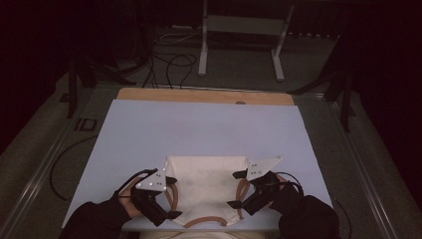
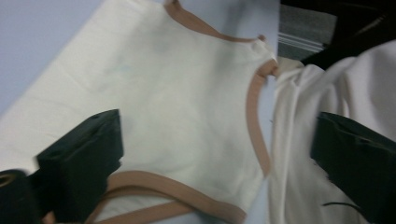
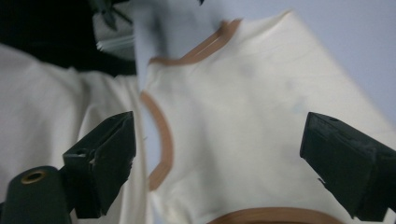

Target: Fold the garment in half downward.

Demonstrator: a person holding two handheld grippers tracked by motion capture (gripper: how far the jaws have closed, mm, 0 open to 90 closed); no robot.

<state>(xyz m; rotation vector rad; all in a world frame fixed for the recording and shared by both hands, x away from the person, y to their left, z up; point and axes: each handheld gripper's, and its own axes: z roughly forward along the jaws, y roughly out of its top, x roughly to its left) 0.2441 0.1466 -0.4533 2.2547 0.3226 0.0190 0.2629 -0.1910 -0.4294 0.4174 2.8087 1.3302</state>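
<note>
Left hand-held gripper (image 1: 170,196): black body, two blocky black jaws, a grey three-cornered plate on top dotted with small white marks, and a black cable looping from its rear. Right hand-held gripper (image 1: 236,189): same black build, same pale plate with white dots, black cable curling behind. In its own view a brass-coloured ring sits at the jaw base. Sleeves: dark, on both forearms.

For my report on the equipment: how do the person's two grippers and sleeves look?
Each gripper, left gripper and right gripper, has a black body and two blocky black jaws. A pale grey three-cornered plate with small dots sits on top of each. Thin black cables trail from both. The person wears dark sleeves.
</note>
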